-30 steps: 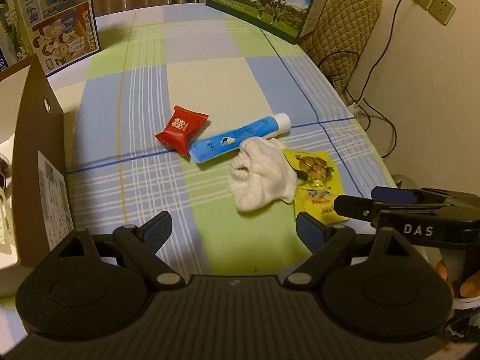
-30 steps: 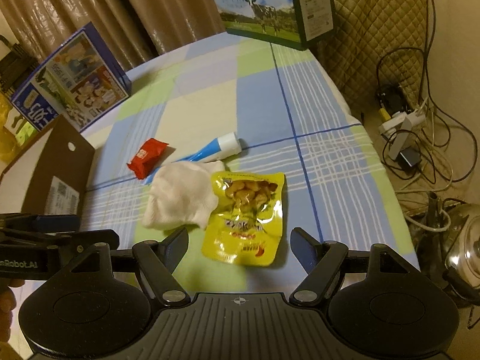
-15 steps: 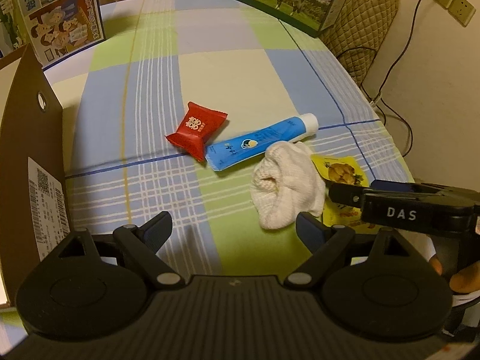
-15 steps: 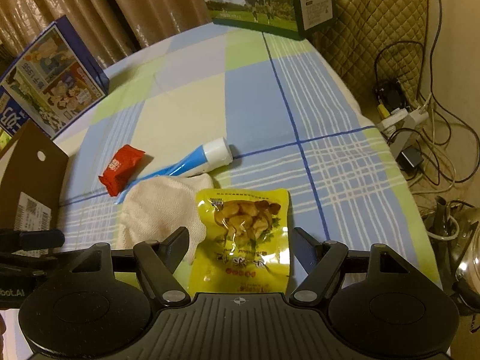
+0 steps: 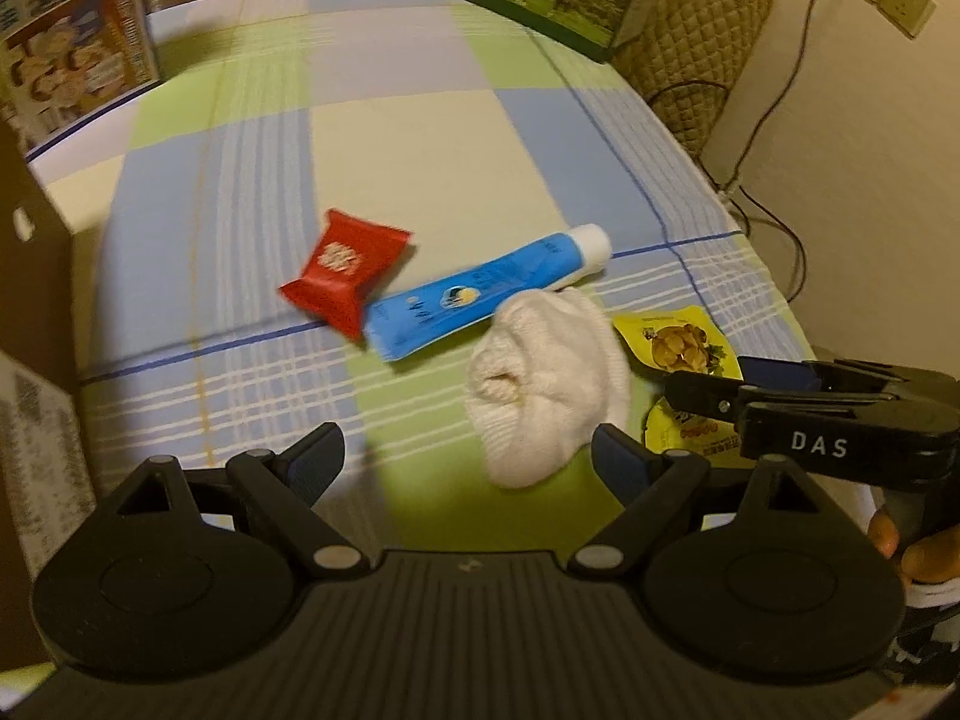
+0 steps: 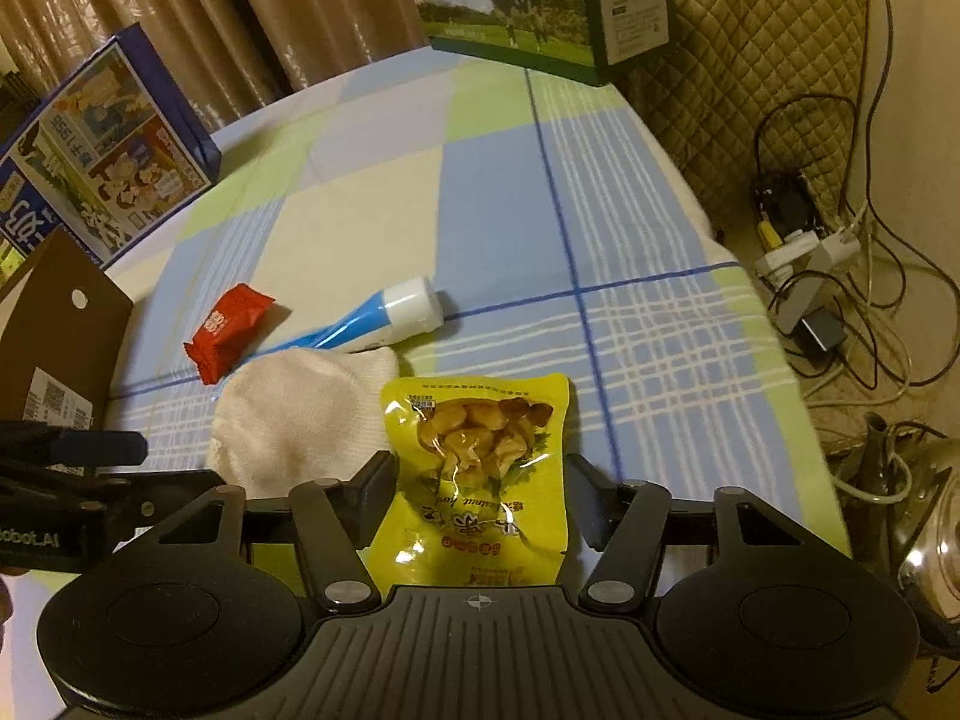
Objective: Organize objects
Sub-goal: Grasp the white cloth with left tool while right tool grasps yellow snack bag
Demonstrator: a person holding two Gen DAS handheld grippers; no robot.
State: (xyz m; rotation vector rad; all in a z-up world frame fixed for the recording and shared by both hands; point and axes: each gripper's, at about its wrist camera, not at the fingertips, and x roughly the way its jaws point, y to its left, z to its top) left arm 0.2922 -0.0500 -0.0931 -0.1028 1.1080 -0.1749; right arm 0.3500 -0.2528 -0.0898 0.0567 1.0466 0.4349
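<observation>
— Four loose items on the checked tablecloth (image 6: pixel 630 192): red packet (image 5: pixel 345 267), blue tube (image 5: pixel 480 294), white sock (image 5: pixel 543 387), yellow snack pouch (image 6: pixel 480 468). Where are your grippers?

— My right gripper (image 6: pixel 477 483) is low over the yellow snack pouch. Fingers spread wide, one on each side of the pouch's lower half, neither pad pressing it as far as I can tell. Pouch lies flat, print facing up.

— And the left?

— My left gripper (image 5: pixel 465 459) hangs above the near part of the cloth, fingers released, nothing between them. The white sock sits just ahead of its right finger (image 5: pixel 618 462).

— How do the items lie against each other?

— Sock is bunched up, touching the tube's lower edge and just beside the pouch's left edge. Tube runs diagonally, white cap (image 6: pixel 414 306) toward the far right. Red packet rests at the tube's crimped end; touching or overlapping, cannot tell which.

— Anything else around?

— Brown cardboard box (image 6: pixel 57 360) at the left edge, flap with a punched hole, label on its side. Blue illustrated carton (image 6: pixel 102 156) at far left, green milk carton with a cow picture (image 6: pixel 528 0) at the far end. Quilted chair back (image 6: pixel 768 48) beyond the table, cables and a power strip (image 6: pixel 804 252) on the floor to the right.
</observation>
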